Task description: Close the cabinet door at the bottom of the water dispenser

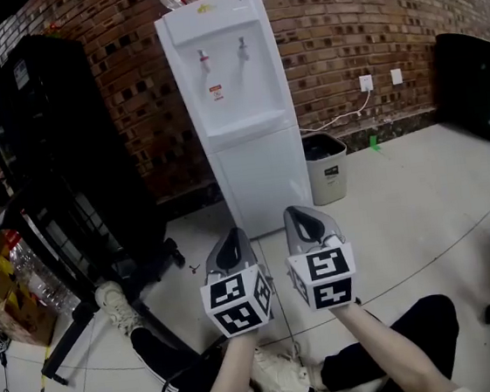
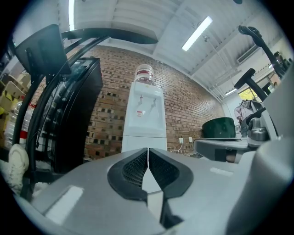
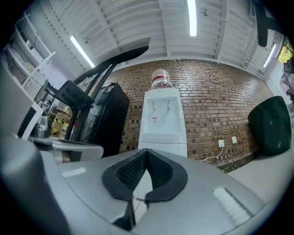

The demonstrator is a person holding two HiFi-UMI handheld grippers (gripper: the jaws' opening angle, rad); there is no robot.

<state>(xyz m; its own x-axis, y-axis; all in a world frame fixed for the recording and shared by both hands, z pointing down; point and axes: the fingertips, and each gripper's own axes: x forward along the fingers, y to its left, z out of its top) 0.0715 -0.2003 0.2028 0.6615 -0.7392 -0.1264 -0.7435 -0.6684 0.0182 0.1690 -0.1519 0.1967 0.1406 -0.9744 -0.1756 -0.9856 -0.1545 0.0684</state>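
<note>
Head view: a white water dispenser (image 1: 235, 104) stands against the brick wall (image 1: 365, 19) at upper centre of the frame. The cabinet door (image 1: 265, 180) in its lower half looks flush with the body. A grey waste bin (image 1: 327, 168) sits just beside the dispenser on the right, and a tall black cabinet (image 1: 52, 125) fills the upper left. At lower centre the left gripper (image 1: 232, 234) and right gripper (image 1: 304, 212) are held side by side above the pale floor (image 1: 421, 197). Both point toward the dispenser and stand well apart from it. The person's legs in dark trousers lie along the bottom edge.

Left gripper view: the left gripper (image 2: 148, 151) has its jaws pressed together with nothing between them. The dispenser (image 2: 144, 119) rises straight behind the jaw tips at centre, with the black cabinet (image 2: 73, 114) to its left.

Right gripper view: the right gripper (image 3: 146, 153) is likewise closed and empty. The dispenser (image 3: 161, 124) stands at centre, its lower part partly hidden behind the jaws. A wall socket (image 3: 222, 143) shows at right.
</note>
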